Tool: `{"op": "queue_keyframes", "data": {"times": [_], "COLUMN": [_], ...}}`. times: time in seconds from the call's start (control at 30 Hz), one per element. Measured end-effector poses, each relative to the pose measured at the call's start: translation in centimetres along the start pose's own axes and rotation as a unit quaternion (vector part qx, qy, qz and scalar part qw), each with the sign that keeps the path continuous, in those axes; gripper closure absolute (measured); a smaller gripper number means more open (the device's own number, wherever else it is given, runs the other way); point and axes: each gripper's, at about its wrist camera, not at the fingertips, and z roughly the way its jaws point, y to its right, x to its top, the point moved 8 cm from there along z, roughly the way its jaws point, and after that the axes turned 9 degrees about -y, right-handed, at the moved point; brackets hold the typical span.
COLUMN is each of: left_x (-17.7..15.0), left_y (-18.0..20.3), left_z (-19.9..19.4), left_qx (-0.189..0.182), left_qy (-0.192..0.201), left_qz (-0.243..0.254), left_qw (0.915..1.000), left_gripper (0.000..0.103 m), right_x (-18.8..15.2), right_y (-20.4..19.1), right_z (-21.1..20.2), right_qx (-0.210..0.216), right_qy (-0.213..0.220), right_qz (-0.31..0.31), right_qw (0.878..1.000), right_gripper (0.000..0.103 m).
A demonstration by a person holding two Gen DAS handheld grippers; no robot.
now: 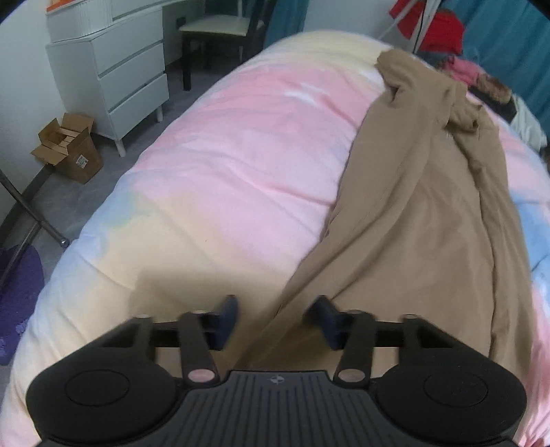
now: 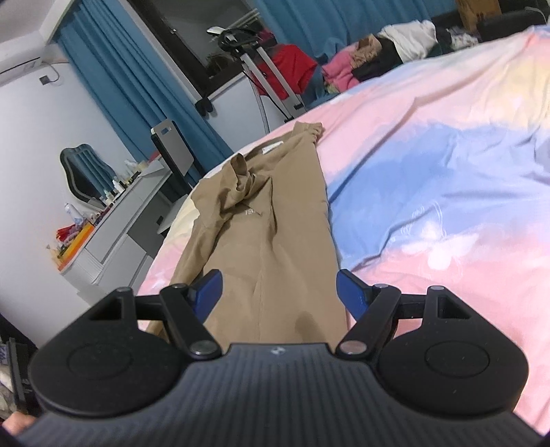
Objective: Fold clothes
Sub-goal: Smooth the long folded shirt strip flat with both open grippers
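A tan long garment (image 1: 405, 206) lies stretched out on the bed, folded lengthwise into a narrow strip, with its bunched collar at the far end. It also shows in the right wrist view (image 2: 275, 247). My left gripper (image 1: 276, 321) is open above the garment's near left edge, holding nothing. My right gripper (image 2: 278, 295) is open, its blue fingers astride the near end of the garment, holding nothing.
The bed has a pink, yellow and blue duvet (image 1: 223, 165). A white drawer unit (image 1: 113, 79), a cardboard box (image 1: 68, 148) and a chair (image 1: 220, 31) stand left of the bed. A pile of clothes (image 2: 388, 51) lies at the far side. A desk (image 2: 113, 233) stands left.
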Motion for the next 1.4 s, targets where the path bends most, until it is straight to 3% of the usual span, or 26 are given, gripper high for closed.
{"op": "queue_keyframes", "data": {"times": [0.1,0.2,0.27,0.47,0.67,0.73,0.87,1.0,1.2,1.23,1.27,1.33,1.4], "left_x": [-0.3,-1.0,-1.6,-4.3,-6.5,-7.0,-7.9,-8.7,-8.1,-8.0,-7.9,-7.9,-7.7], "left_y": [1.0,2.7,3.9,8.3,13.6,15.1,16.7,16.6,14.9,14.6,14.4,14.0,13.5], "left_z": [-0.6,-0.8,-0.9,-3.9,-8.5,-8.6,-7.0,-2.3,1.3,1.1,0.7,-0.3,-1.2], "left_qx": [0.007,0.026,0.039,0.076,0.019,0.001,-0.037,-0.042,-0.081,-0.095,-0.114,-0.148,-0.168], "left_qy": [0.004,0.014,0.022,0.076,0.121,0.12,0.095,0.062,0.035,0.037,0.039,0.051,0.067], "left_qz": [0.042,0.095,0.133,0.262,0.318,0.323,0.314,0.319,0.287,0.279,0.271,0.258,0.246], "left_qw": [0.9991,0.9951,0.9901,0.9591,0.9401,0.9388,0.9439,0.9447,0.9539,0.9548,0.9552,0.9535,0.9521], "left_gripper": [0.068,0.082,0.099,0.101,0.101,0.101,0.102,0.102,0.098,0.091,0.073,0.052,0.048], "right_x": [-0.1,-0.3,-0.5,-0.8,-0.9,-1.0,-1.0,-1.2,-1.8,-1.9,-2.0,-2.1,-2.1], "right_y": [0.2,0.2,0.1,0.1,0.3,0.5,0.8,0.9,1.1,1.2,1.4,1.7,2.1], "right_z": [0.1,0.2,0.3,0.4,0.6,0.7,0.9,1.2,1.8,1.9,2.0,2.2,2.3], "right_qx": [0.005,0.007,0.008,0.005,0.002,-0.002,-0.005,-0.004,-0.002,-0.005,-0.008,-0.005,0.001], "right_qy": [-0.004,-0.01,-0.016,-0.022,-0.026,-0.028,-0.032,-0.04,-0.062,-0.064,-0.067,-0.077,-0.086], "right_qz": [0.012,0.016,0.013,0.013,0.019,0.019,0.023,0.018,0.015,0.014,0.014,0.02,0.03], "right_qw": [1.0,1.0,1.0,1.0,0.999,0.999,0.999,0.999,0.998,0.998,0.998,0.997,0.996], "right_gripper": [0.027,0.027,0.027,0.027,0.027,0.027,0.027,0.027,0.027,0.027,0.027,0.027,0.028]}}
